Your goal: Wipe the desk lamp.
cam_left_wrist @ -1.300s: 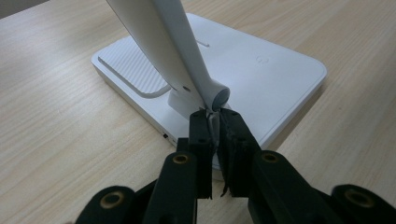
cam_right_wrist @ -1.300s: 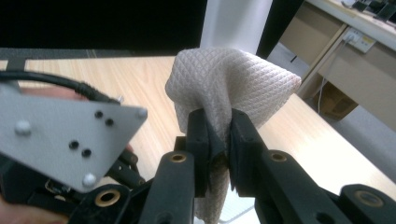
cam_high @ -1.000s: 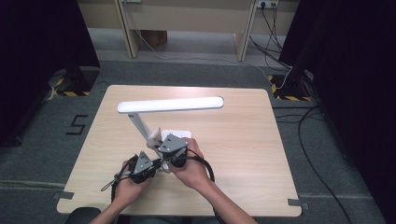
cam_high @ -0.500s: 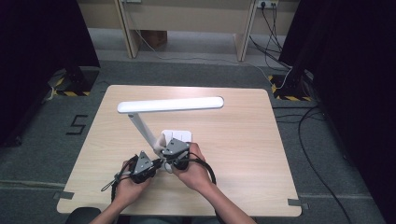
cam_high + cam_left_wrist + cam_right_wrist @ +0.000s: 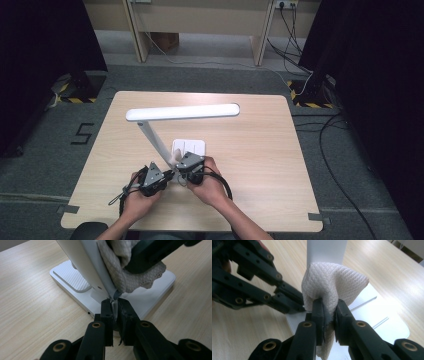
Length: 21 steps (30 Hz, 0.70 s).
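Observation:
A white desk lamp stands on the table, with a long flat head point(image 5: 182, 112), a slanted stem point(image 5: 152, 137) and a square base point(image 5: 192, 146). My left gripper point(image 5: 114, 305) is shut on the thin lower edge of the stem point(image 5: 85, 262), just above the base point(image 5: 72, 282). My right gripper point(image 5: 328, 305) is shut on a folded white quilted cloth point(image 5: 332, 277). The cloth presses against the stem point(image 5: 327, 250) low down, close to the left gripper point(image 5: 289, 302). In the high view both grippers point(image 5: 167, 176) point(image 5: 179, 159) meet at the foot of the lamp.
The wooden table point(image 5: 260, 150) has bare room to the right and behind the lamp. The person's hands point(image 5: 210, 187) come in over the near edge. Cables point(image 5: 310, 85) lie on the floor at the back right.
My right gripper has slid down the lamp stem with the cloth, toward the base. The left gripper and the lamp have stayed put.

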Each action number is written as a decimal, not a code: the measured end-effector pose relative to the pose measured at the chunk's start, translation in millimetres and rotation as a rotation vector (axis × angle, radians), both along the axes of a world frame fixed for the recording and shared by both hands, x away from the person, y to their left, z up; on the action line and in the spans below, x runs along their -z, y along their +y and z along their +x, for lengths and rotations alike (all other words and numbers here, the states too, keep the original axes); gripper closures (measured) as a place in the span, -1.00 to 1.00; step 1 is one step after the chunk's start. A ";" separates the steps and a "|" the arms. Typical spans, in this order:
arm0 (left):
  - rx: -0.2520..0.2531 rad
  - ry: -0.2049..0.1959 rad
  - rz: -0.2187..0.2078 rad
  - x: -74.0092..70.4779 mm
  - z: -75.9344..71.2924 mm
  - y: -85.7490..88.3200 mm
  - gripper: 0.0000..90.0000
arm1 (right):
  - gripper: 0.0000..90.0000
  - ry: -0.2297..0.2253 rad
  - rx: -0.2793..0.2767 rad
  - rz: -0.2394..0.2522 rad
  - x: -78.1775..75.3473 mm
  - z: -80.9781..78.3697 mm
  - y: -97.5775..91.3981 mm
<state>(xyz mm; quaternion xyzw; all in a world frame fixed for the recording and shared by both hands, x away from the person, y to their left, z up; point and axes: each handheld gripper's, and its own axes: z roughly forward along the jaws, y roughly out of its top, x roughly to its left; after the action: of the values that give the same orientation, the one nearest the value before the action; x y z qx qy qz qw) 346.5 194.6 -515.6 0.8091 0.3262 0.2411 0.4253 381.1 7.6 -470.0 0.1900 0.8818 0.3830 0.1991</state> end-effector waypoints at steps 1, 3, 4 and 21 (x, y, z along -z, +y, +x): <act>-0.004 -0.001 -0.002 0.1 -0.1 -0.2 0.82 | 0.80 0.002 0.000 0.000 1.5 0.5 -0.4; -0.010 -0.002 0.000 0.0 -0.2 -1.0 0.80 | 0.80 0.017 0.010 -0.003 3.4 0.5 -1.8; -0.012 0.000 -0.004 0.0 0.0 -1.2 0.78 | 0.80 0.010 0.003 -0.010 4.1 1.7 -3.1; -0.082 -0.117 -0.133 -60.9 -14.9 27.5 0.03 | 0.80 0.028 -0.027 -0.067 -7.4 -15.2 -37.6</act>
<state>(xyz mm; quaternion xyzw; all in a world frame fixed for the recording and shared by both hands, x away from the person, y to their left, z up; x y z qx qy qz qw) 331.6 222.2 -454.7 0.7496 0.3491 0.2831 0.4859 365.9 -30.1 -462.6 0.1766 0.8993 0.3532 0.1878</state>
